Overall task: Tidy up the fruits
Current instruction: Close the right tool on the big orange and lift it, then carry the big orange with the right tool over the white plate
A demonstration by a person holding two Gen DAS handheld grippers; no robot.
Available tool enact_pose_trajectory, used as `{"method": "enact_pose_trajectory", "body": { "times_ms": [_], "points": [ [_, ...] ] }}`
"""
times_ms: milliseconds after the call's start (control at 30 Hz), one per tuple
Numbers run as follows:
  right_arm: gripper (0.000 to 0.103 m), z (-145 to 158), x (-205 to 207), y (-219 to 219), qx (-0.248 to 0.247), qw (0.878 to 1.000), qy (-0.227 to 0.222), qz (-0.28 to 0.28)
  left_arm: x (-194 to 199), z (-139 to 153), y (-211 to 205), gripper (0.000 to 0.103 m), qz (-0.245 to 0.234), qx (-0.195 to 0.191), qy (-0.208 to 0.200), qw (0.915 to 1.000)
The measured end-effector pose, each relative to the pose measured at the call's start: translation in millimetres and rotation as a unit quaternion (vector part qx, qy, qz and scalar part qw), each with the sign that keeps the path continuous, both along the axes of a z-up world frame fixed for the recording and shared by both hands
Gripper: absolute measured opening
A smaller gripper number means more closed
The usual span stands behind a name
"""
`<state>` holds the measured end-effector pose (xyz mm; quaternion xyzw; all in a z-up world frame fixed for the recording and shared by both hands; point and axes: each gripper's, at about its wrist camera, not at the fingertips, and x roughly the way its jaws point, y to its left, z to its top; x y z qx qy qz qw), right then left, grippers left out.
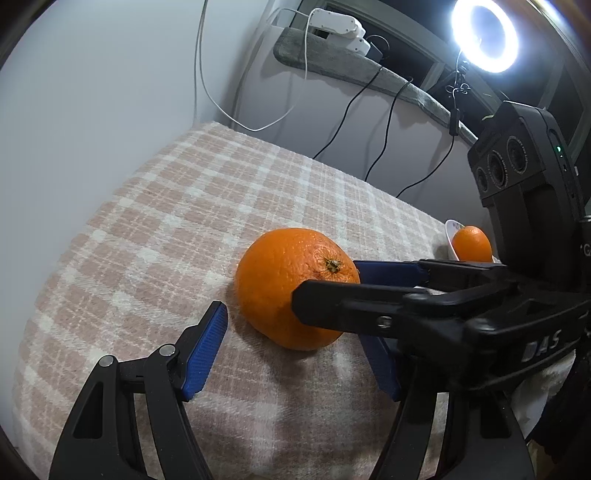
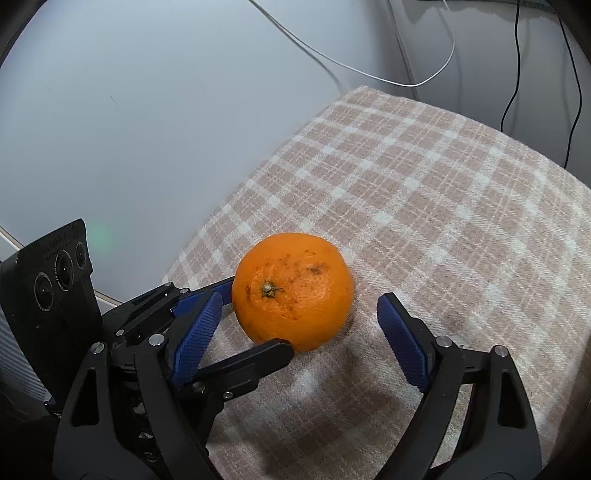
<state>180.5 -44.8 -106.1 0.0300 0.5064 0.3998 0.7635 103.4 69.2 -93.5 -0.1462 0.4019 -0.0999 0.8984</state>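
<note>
A large orange (image 1: 284, 288) (image 2: 291, 291) lies stem-up on the pink checked cloth (image 1: 166, 221) (image 2: 443, 203). My left gripper (image 1: 295, 325) is open, its blue pads (image 1: 205, 350) on either side of the fruit's near end and apart from it. My right gripper (image 1: 334, 284) comes in from the right in the left wrist view and straddles the same orange. In its own view the right gripper (image 2: 301, 299) is open, with a gap between its right pad (image 2: 402, 339) and the peel. The left gripper (image 2: 262, 314) reaches in from the left. A second orange (image 1: 471, 243) sits in a white bowl (image 1: 448, 230).
The cloth ends at a pale wall (image 1: 92, 92) on the left and far side. White and black cables (image 1: 384, 122) hang down the back wall below a grey shelf (image 1: 332, 62) holding a white power strip. A bright ring light (image 1: 484, 35) stands at the upper right.
</note>
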Motion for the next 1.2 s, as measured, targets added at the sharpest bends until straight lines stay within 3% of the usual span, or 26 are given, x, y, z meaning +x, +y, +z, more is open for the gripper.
{"method": "enact_pose_trajectory", "body": {
  "times_ms": [200,667,1200],
  "points": [
    [0.072,-4.2,1.5,3.1,0.01,1.0,0.016,0.006,2.8,-1.9,-0.8,0.07,-0.004,-0.01,0.003,0.9999],
    [0.07,3.4,-6.8,-2.3,0.013,1.0,-0.004,0.0,1.6,6.6,-13.7,0.068,-0.014,0.007,-0.015,0.9998],
    [0.07,44.6,-11.5,-82.2,0.031,0.996,-0.045,-0.064,15.1,40.4,-78.7,0.068,-0.074,0.026,-0.062,0.995]
  ]
}}
